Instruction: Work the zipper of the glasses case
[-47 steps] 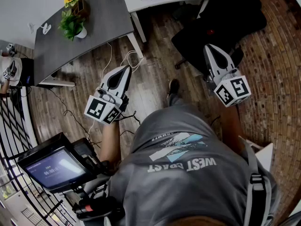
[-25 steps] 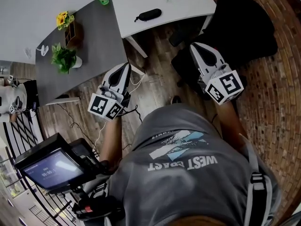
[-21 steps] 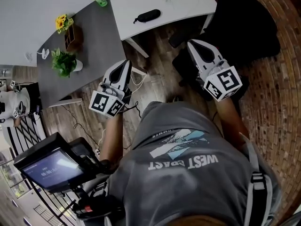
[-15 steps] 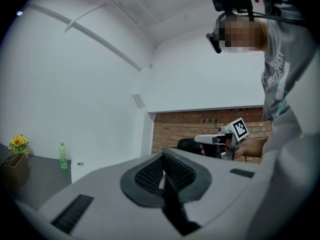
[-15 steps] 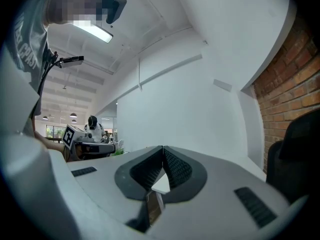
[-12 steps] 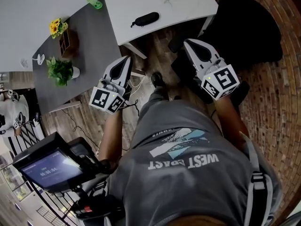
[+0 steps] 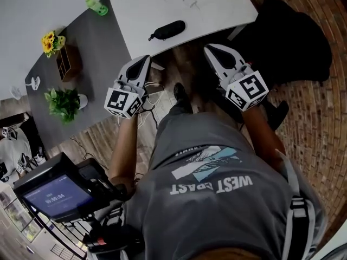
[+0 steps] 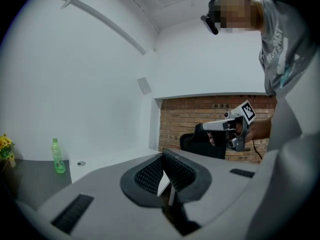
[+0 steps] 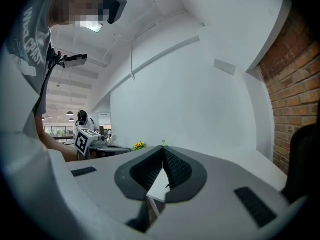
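**Both grippers shut and empty, glasses case lying ahead on the white table**

Start at the left gripper [image 7: 143, 58]: its jaws are pressed together, ribbed pads meeting at the tip, nothing between them. The right gripper [image 7: 209, 47] is the same, jaws closed on nothing. Both hang over the wooden floor, short of the table's near edge, pointing up the head view towards 12 o'clock.

Now the relation that matters. The glasses case [image 7: 167, 30], a slim dark pouch, lies flat on the white table [image 7: 217, 7], apart from both tools. From the left gripper it sits at about 1 o'clock; from the right gripper, at about 10 o'clock. The left one looks the nearer. The case's long axis runs roughly from 8 o'clock to 2 o'clock, slanting across both grippers' line of approach. A thin tail shows at its 8 o'clock end, the end towards the left gripper; whether that is the zipper pull is too small to tell.

My read: no zipper work has begun, and both sets of jaws need to open before anything gets pinched.

Around it, the white top is bare near the case, so little blocks the way. A green bottle [image 7: 96, 6] stands well off at 10 o'clock on the grey table [image 7: 103, 53], with yellow flowers [image 7: 50, 41] beyond. A black chair [image 7: 293, 42] sits at 3 o'clock of the right gripper. Cables [image 7: 154, 99] trail on the floor below the left one.
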`<state>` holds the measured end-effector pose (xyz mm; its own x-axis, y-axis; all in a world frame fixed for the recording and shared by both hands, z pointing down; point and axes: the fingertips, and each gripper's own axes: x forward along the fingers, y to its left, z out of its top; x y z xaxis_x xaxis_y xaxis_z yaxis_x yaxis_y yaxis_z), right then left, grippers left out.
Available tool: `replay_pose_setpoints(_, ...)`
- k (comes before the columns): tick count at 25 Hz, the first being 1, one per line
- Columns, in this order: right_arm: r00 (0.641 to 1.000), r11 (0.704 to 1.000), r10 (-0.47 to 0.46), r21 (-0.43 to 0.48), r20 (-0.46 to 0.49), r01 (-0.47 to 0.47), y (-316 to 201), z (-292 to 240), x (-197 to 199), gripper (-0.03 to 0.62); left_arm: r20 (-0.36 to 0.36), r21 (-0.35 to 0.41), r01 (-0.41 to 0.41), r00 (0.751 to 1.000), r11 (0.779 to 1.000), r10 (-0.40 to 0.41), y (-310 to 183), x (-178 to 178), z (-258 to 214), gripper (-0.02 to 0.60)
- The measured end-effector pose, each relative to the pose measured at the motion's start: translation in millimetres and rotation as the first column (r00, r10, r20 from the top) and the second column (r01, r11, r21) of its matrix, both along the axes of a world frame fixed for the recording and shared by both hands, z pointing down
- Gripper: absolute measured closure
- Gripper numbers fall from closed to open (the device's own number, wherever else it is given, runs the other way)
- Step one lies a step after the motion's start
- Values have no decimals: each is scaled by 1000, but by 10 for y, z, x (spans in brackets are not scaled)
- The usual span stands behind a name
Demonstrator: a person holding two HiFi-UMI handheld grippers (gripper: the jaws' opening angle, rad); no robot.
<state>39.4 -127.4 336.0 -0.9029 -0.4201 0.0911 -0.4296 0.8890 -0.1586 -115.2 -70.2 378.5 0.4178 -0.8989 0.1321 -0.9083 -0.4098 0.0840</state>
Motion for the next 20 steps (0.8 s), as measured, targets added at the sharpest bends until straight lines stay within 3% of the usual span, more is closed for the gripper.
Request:
replay_pose_setpoints(7, 1000, 1000, 4, -28, -21, -4, -412, 243, -495, 599, 127, -113, -110, 984, 988, 124, -687, -256, 720, 577)
replay_pose_setpoints(10, 998, 998, 16, -55, -60, -19, -597, 441, -691, 599, 230, -182, -159, 953, 970, 199, -977, -341, 1164, 551)
replay_pose_setpoints(12, 997, 997, 23, -71, -77, -29, -684, 543, -789, 599, 315, -234, -194, 912, 953, 263, -1127, -354, 1492, 479)
replay_pose_setpoints(14, 996, 996, 30, -83, -87, -37, -743, 615, -867, 599, 411, -279, -226, 850, 933, 329, -1242, -354, 1816, 416)
replay_pose_setpoints(16, 995, 994, 35, -100, -95, -44, -778, 688, -910, 599, 514, -317, -261, 761, 912, 397, -1325, -332, 2079, 343)
replay_pose_setpoints(18, 994, 991, 32, -125, -107, -46, -793, 783, -931, 599, 599, -357, -302, 653, 884, 464, -1361, -301, 2309, 304)
replay_pose_setpoints(20, 993, 989, 25, -145, -118, -42, -821, 870, -951, 599, 673, -395, -340, 524, 853, 521, -1377, -300, 2517, 302)
